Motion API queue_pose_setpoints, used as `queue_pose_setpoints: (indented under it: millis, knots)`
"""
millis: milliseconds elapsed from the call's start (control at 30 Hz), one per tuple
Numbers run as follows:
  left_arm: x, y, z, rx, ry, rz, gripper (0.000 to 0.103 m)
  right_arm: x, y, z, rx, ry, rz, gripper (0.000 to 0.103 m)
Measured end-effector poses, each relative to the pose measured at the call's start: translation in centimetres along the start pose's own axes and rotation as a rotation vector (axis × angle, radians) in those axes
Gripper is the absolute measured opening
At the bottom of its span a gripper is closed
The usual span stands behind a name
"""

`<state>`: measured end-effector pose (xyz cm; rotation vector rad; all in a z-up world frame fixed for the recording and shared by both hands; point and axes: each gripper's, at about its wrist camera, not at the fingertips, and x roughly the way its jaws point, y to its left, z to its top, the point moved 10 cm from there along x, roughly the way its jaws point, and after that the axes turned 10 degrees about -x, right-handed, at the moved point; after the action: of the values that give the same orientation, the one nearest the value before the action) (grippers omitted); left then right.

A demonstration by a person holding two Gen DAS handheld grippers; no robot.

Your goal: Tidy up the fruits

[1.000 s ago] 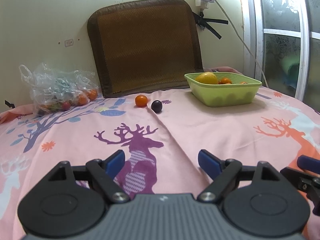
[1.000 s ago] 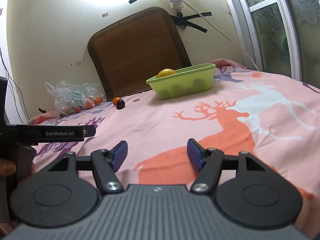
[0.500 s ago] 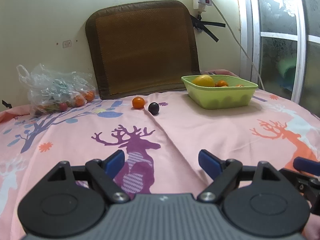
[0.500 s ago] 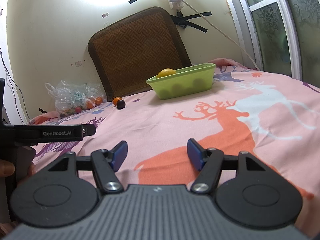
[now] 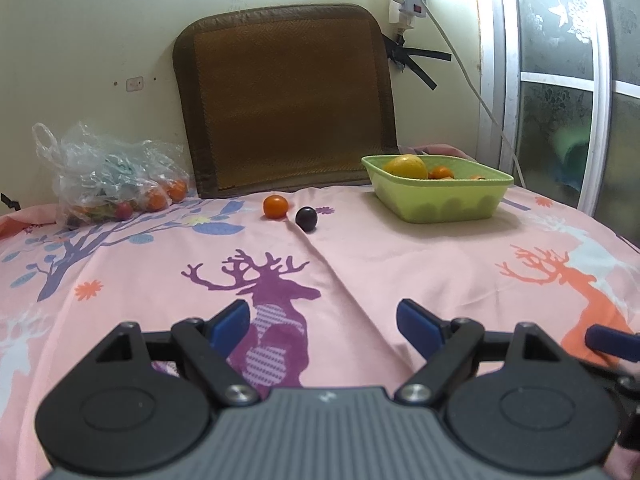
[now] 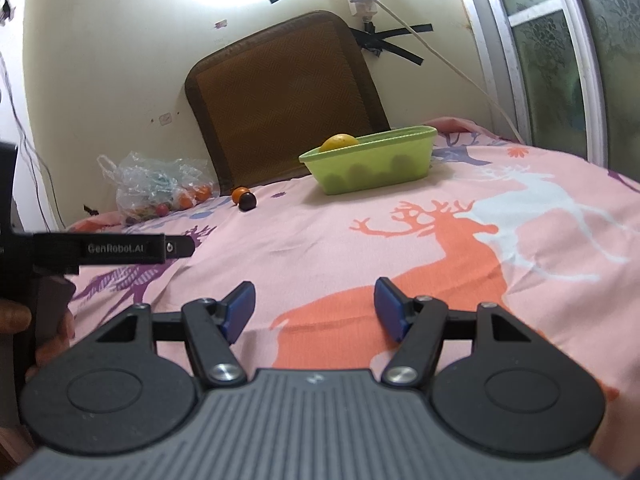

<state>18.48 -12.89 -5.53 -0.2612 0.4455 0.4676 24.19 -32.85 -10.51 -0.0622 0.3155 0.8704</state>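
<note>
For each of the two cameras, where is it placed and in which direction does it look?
Left wrist: sits on the open left gripper, low over the pink bedsheet, facing the brown mat on the wall; the right gripper's blue tip shows at the right edge.
Right wrist: sits on the open right gripper, tilted, facing the same wall; the left gripper's body and the holding hand show at left.
Shared: green basket, small orange, dark plum, plastic bag.
</note>
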Motion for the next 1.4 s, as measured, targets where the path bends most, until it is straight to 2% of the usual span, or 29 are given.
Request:
queue_pose_setpoints:
  millis: [167, 300, 500, 633, 733, 833, 967, 1100, 1200, 1233, 1300, 1367, 1400]
  knots:
    - [-0.6, -0.8, -0.1, 0.035, -0.019, -0.042, 0.081, -0.3, 0.3, -0.2, -0.056, -0.004, -0.006, 0.068]
    - [-0.4, -1.2, -0.2, 0.042, 0.008, -0.083, 0.080, -0.1, -0.1, 0.2, -0.027, 0.019, 0.012, 0.068]
    - [1.2, 1.2, 0.4, -0.130, 0.093, -0.157, 0.080, 1.0, 0.0, 1.2, 0.012, 0.065, 0.048, 0.068]
    - [3.4, 5.1, 1.9, -0.245, 0.114, -0.139, 0.078, 2.8, 1.5, 2.7, -0.017, 0.088, 0.107, 0.067]
    - [5.3, 8.5, 3.9, -0.328, 0.113, -0.110, 0.078, 4.6, 3.1, 4.4, -0.064, 0.086, 0.148, 0.065]
    - [7.2, 10.3, 6.7, -0.362, 0.088, -0.107, 0.070, 7.0, 4.7, 5.8, -0.106, 0.094, 0.187, 0.060]
    - [10.1, 10.7, 9.2, -0.399, 0.067, -0.119, 0.069, 11.8, 5.9, 7.6, -0.150, 0.128, 0.208, 0.045]
    - [12.3, 11.0, 9.6, -0.482, 0.052, -0.166, 0.069, 17.7, 5.4, 9.9, -0.066, 0.170, 0.212, 0.041]
    - [13.4, 11.3, 8.4, -0.527, 0.087, -0.199, 0.069, 21.8, 5.5, 10.1, -0.021, 0.233, 0.233, 0.042]
    - [13.3, 11.4, 8.7, -0.543, 0.073, -0.229, 0.069, 22.8, 5.6, 9.9, -0.001, 0.256, 0.240, 0.042]
    - [13.3, 11.6, 9.0, -0.532, 0.053, -0.218, 0.069, 24.3, 5.9, 9.4, 0.020, 0.286, 0.259, 0.042]
    - [14.0, 11.0, 9.3, -0.498, 0.068, -0.217, 0.069, 24.9, 6.1, 8.9, 0.024, 0.292, 0.278, 0.041]
    - [14.4, 10.3, 9.4, -0.469, 0.077, -0.216, 0.069, 24.8, 6.3, 8.9, 0.018, 0.288, 0.290, 0.027]
